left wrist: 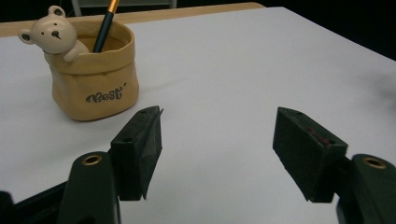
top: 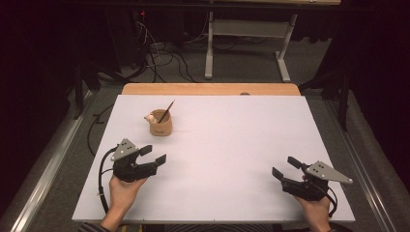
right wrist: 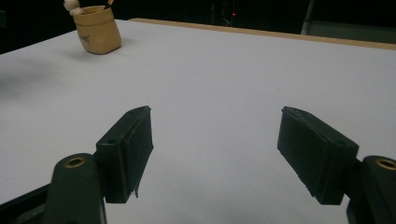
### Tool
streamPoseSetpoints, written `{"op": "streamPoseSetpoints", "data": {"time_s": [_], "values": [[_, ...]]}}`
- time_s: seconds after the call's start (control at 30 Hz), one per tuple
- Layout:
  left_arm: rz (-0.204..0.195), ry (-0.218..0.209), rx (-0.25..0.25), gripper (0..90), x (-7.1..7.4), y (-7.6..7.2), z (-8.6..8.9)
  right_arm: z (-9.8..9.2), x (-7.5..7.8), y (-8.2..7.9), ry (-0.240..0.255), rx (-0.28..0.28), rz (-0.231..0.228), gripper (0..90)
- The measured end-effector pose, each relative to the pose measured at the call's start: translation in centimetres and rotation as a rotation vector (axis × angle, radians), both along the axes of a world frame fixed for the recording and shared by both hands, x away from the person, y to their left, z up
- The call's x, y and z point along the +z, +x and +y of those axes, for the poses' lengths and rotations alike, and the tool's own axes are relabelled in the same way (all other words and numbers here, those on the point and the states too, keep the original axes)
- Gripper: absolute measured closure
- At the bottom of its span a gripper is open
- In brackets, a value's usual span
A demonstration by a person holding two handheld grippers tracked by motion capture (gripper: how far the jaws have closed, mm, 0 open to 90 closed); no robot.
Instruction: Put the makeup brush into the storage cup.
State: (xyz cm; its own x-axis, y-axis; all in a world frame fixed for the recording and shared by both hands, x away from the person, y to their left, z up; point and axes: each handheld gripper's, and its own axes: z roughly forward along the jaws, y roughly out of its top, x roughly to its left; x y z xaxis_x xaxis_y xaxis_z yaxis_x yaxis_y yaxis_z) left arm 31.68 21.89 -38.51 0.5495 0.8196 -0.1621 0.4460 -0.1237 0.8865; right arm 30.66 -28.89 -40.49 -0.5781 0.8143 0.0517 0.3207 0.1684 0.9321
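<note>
A tan pot (top: 161,126) shaped like a small sack, with a bear figure (top: 150,117) on its rim, stands on the white table top (top: 232,145) at the back left. A dark pencil (top: 166,111) leans inside it. In the left gripper view the pot (left wrist: 95,77) reads "Best" and sits just beyond the left jaw. My left gripper (top: 153,153) rests near the front left, open, holding nothing. My right gripper (top: 285,166) sits at the front right, open and holding nothing; the pot (right wrist: 97,29) shows far off in its view.
A wooden strip (top: 211,89) edges the table's far side. Beyond it stand a grey desk frame (top: 247,34) and loose cables (top: 159,55) on the floor. Metal rails (top: 53,159) run along both sides of the table.
</note>
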Motion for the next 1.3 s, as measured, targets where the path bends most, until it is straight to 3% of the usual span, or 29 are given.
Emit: {"op": "streamPoseSetpoints", "data": {"time_s": [0.53, 0.93, 1.3], "values": [[0.011, -0.011, 0.005, 33.5, -1.1, 0.1, 0.0, 0.1, 0.0, 0.0, -0.005, 0.001, 0.007, 28.5], [0.013, 0.018, 0.01, 33.7, -1.9, 0.2, -0.1, 0.2, 0.0, 0.1, -0.007, 0.007, 0.011, 28.4], [0.021, 0.013, 0.012, 34.1, -2.3, 0.2, -0.2, 0.2, -0.1, 0.3, -0.01, 0.015, 0.019, 28.2]]}}
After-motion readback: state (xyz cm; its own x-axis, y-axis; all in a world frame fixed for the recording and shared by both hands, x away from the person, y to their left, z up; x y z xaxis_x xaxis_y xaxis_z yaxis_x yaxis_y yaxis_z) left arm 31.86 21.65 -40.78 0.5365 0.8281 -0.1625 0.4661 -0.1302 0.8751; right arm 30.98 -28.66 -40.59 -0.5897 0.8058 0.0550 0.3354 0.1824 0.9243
